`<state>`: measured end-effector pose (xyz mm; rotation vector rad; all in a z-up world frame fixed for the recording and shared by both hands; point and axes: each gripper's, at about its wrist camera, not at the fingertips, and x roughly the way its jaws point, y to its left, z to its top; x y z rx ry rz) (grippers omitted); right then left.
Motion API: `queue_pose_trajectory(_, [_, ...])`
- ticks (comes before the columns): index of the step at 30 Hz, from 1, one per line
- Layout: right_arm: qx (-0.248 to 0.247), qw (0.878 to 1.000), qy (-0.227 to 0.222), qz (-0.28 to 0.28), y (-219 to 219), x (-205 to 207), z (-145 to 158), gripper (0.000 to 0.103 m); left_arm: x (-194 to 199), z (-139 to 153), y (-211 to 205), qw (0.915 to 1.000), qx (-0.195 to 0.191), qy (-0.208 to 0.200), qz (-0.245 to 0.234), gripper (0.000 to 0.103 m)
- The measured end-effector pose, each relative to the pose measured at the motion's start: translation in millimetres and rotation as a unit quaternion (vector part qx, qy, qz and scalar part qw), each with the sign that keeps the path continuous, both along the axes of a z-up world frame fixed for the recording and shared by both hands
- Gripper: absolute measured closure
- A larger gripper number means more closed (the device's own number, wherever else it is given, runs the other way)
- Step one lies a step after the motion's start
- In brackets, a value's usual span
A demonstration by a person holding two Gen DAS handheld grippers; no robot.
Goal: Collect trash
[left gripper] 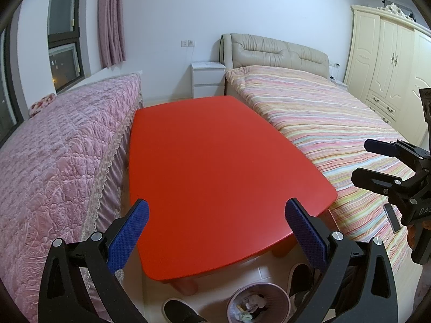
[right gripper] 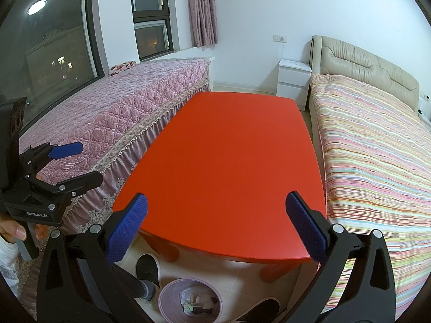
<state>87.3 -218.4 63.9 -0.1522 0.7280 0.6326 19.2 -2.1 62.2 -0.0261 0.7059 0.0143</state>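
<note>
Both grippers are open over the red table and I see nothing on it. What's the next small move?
Probably a slow pan down to check the floor. The red table shows no trash, the bin below already holds scraps, and both the left gripper and right gripper are open and hold nothing.

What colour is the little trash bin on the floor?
Pale pink trash bin, scraps inside; clearest in the right wrist view.

A red bench (right gripper: 223, 167) is standing between a pink quilted daybed (right gripper: 107, 113) and a striped bed (right gripper: 377, 161) with a beige padded headboard (right gripper: 361, 62). A white nightstand (right gripper: 293, 80) is sitting against the white wall (right gripper: 269, 8). Pink curtains (right gripper: 202, 8) are hanging beside dark windows (right gripper: 54, 53), which are reflecting a ceiling lamp (right gripper: 37, 6). A cream wardrobe (left gripper: 390, 62) is standing past the bed.
</note>
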Motion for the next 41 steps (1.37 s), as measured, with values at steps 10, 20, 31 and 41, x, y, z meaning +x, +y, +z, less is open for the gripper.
queue_pose_trajectory(10, [0.000,1.000,0.000,0.000,0.2,0.1,-0.4,0.003,0.7,0.0,-0.8,1.0000,0.001,0.000,0.000,0.006])
queue_pose_trajectory(20, [0.000,1.000,0.000,0.000,0.0,0.1,0.2,0.003,1.0,0.1,-1.0,1.0000,0.001,0.001,0.000,0.006])
queue_pose_trajectory(31, [0.000,1.000,0.000,0.000,-0.4,0.8,0.1,0.003,1.2,-2.2,-0.2,1.0000,-0.001,0.002,-0.002,0.006])
queue_pose_trajectory(41, [0.000,1.000,0.000,0.001,-0.7,1.0,0.6,0.003,3.2,-4.9,-2.6,0.9999,0.011,0.000,0.004,0.006])
